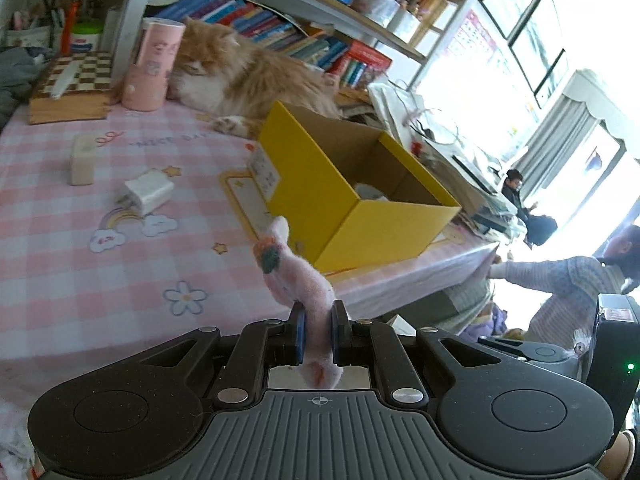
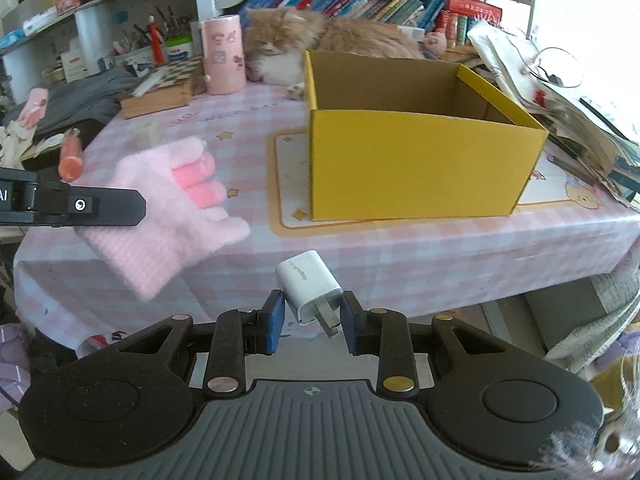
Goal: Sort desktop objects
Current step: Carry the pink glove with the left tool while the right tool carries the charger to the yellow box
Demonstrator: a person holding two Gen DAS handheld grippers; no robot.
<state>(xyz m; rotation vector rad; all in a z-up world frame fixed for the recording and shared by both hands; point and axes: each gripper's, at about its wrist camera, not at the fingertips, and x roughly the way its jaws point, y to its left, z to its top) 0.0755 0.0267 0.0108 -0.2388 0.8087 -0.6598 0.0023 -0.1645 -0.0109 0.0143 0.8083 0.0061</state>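
My left gripper (image 1: 318,314) is shut on a fuzzy pink glove (image 1: 296,276), which sticks up edge-on toward the open yellow cardboard box (image 1: 360,216). In the right wrist view the same glove (image 2: 168,212) hangs over the table's front left part, and a left gripper finger (image 2: 104,205) reaches in from the left edge. My right gripper (image 2: 312,312) is shut on a white plug charger (image 2: 306,284), prongs toward the camera, in front of the table's near edge. The yellow box (image 2: 420,160) stands just beyond, with something white lying in the box (image 1: 370,192).
A second white charger (image 1: 146,194) and a cream block (image 1: 82,160) lie on the pink checked tablecloth (image 1: 100,264). An orange cat (image 2: 304,40) lies behind the box beside a pink cylinder (image 2: 222,56). Stacked papers (image 2: 560,92) crowd the right side. An orange tube (image 2: 71,156) lies far left.
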